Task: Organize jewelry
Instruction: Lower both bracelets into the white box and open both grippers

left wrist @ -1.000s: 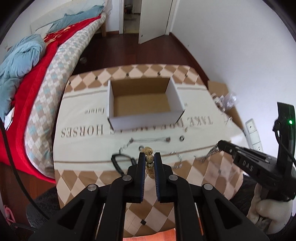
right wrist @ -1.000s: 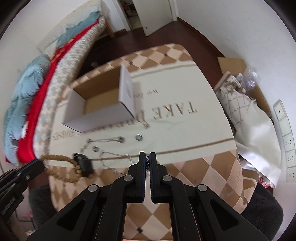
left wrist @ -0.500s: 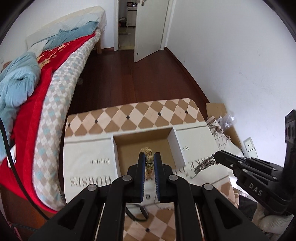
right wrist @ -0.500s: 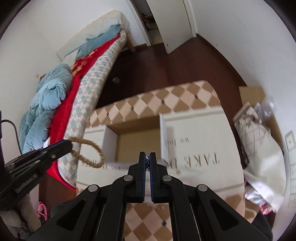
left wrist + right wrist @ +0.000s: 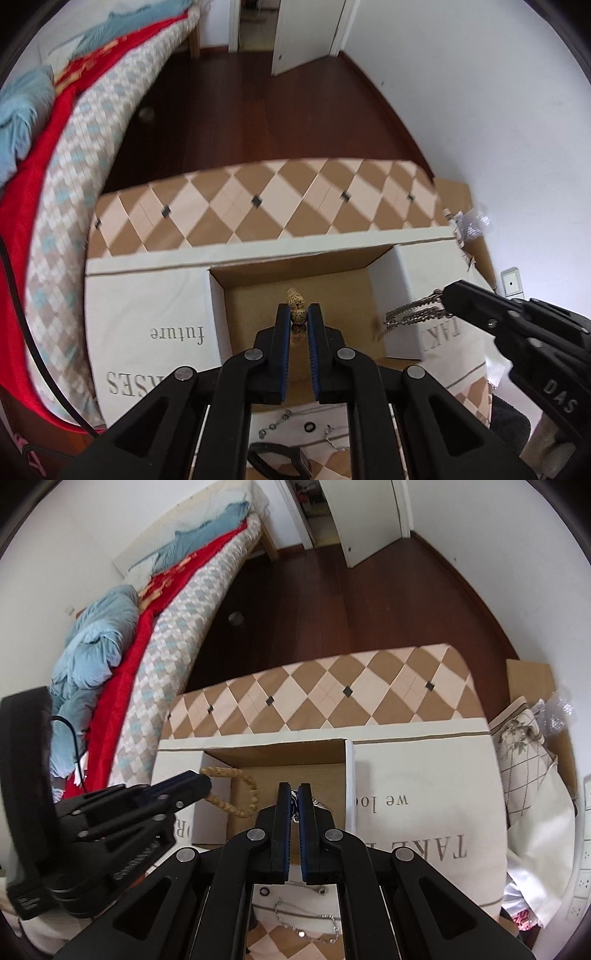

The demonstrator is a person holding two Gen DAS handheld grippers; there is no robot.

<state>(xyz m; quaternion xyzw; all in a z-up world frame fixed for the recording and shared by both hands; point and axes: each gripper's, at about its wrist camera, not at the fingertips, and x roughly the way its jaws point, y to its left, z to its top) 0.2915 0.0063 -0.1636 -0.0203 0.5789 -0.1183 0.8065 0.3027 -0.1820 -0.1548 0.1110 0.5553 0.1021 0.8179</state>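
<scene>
A beaded bracelet (image 5: 297, 311) of tan, speckled beads is being gripped between the narrowly set jaws of the left gripper (image 5: 298, 325), and it is being held over the open cardboard box (image 5: 402, 291). In the right wrist view the same bracelet (image 5: 236, 794) is being seen as a loop hanging from the left gripper (image 5: 195, 784) above the left end of the box (image 5: 349, 775). A silver chain (image 5: 413, 314) is being pinched by the right gripper (image 5: 452, 299), whose jaws are being kept almost closed on it; the chain is being held over the right wall of the box, its links trailing toward the box's inside. In the right wrist view only a small piece of the chain (image 5: 294, 805) is being shown between the blue-lined fingers of the right gripper (image 5: 294, 801).

The box is being carried by the counter (image 5: 155, 306), which is covered with a printed cloth of brown and cream diamonds. On the near side of the box, more jewelry is lying on the cloth: a small dark ring (image 5: 264, 891), a thin silver bracelet (image 5: 306, 923), and another small ring (image 5: 309, 427). A black strap-like item (image 5: 273, 458) is lying nearer still; what it is cannot be told. Left of the box, beyond the counter, a bed (image 5: 173, 627) with a red blanket and blue bedding is being seen.
</scene>
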